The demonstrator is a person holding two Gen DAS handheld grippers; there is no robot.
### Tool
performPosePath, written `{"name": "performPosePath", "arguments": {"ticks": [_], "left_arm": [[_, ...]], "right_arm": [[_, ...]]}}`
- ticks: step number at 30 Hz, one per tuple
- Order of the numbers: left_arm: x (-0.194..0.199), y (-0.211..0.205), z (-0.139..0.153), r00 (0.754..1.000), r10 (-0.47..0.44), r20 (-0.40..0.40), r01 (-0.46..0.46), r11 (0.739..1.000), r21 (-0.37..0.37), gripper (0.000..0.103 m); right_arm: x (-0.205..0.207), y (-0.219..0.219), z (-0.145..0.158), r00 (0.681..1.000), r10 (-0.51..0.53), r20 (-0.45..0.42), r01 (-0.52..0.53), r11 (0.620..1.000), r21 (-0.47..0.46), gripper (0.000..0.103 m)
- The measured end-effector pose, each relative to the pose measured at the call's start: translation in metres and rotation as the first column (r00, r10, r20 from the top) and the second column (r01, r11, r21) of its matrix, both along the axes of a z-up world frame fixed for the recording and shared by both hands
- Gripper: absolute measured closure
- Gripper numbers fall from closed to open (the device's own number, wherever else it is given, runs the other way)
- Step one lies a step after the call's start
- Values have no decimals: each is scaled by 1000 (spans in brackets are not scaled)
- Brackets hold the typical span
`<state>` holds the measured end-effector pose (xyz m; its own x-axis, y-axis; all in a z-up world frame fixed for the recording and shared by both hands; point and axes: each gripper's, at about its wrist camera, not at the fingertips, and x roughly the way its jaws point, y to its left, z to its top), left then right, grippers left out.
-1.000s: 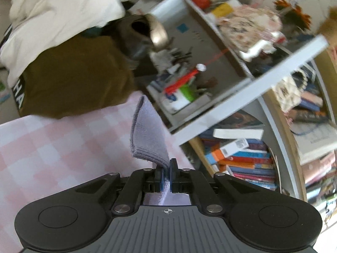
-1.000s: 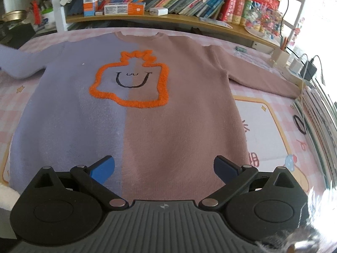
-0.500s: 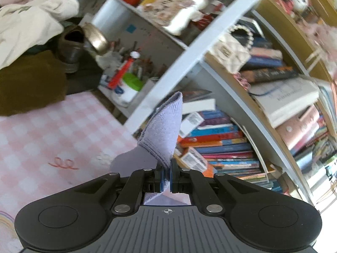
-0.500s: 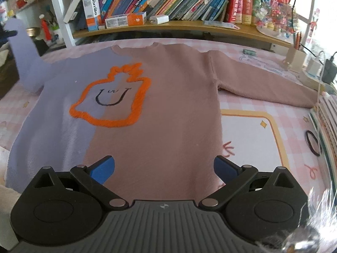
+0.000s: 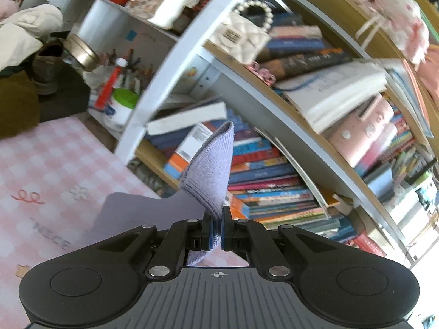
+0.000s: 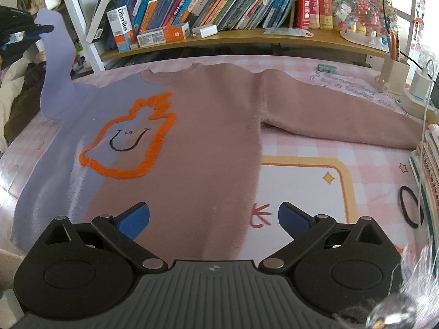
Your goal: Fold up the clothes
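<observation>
my left tongs (image 5: pixel 216 229) are clamped on the lilac sleeve cuff (image 5: pixel 212 172), lifted off the tabletop (image 6: pixel 365 159). my right tongs (image 6: pixel 214 215) gape wide over the sweater (image 6: pixel 192 137) hem; it lies flat, neck toward the bookshelf (image 6: pixel 247 37).

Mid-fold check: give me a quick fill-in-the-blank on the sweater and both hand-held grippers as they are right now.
1. The left hand-held gripper is shut on the ____ sleeve.
2. The right hand-held gripper is ____, holding nothing.
3. The outline on the sweater chest is ____.
4. The brown sleeve lies ____ on the checked cloth.

Missing: purple; open; orange; flat
</observation>
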<state>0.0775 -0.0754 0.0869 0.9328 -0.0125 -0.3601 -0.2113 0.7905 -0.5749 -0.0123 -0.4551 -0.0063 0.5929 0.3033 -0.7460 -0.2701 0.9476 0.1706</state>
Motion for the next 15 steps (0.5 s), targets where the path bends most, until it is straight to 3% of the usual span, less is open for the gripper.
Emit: {"name": "performPosePath", "arguments": {"ticks": [10,15], "left_arm": [[29,-70,-13,992,-114,-52,117,991,60,100],[36,-96,-24,983,-168,-78,172,984,42,100]], "right_arm": [[4,-30,-3,999,-45,-10,45,999,27,2],[3,-38,-3,998,-57,-18,57,998,23,2]]}}
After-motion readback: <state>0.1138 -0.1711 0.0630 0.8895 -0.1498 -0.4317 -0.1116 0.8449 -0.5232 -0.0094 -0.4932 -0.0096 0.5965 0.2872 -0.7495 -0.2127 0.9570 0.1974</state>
